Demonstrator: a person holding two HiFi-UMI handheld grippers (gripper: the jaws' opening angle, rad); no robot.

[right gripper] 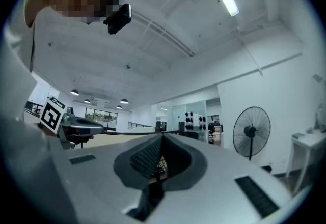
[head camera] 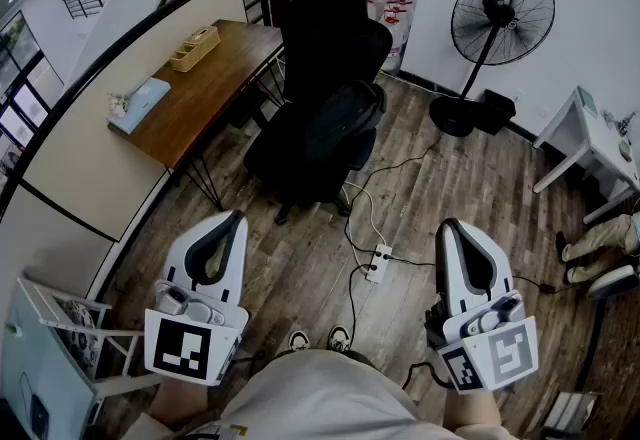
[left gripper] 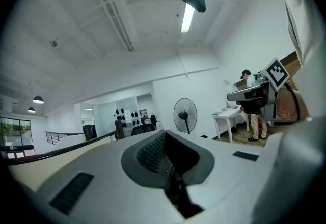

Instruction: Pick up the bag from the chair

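Seen from the head camera looking steeply down, two hand-held white grippers point forward over a wooden floor (head camera: 300, 273). The left claw (head camera: 233, 221) is pinched fully together with nothing in it, and its own camera shows the dark ribbed pads meeting. The right claw (head camera: 452, 228) is the same, closed and empty. The bag (head camera: 338, 126) lies straight ahead of both claws and well apart from them, across a stretch of bare floor, slightly to the right of the left claw and to the left of the right claw. It sits on the seat of a black office chair (head camera: 335, 23), its top leaning back towards the backrest. Its long axis runs away from the claws, slanting a little to the right at the far end. The left claw looks marginally nearer, though the difference is slight. The bag is dark grey to black, soft and rounded like a backpack, and hard to separate from the black chair; no strap or handle can be made out. A white power strip (head camera: 378, 263) with cables lies on the floor between the claws and the chair. Both claws would need to open before any grasp.
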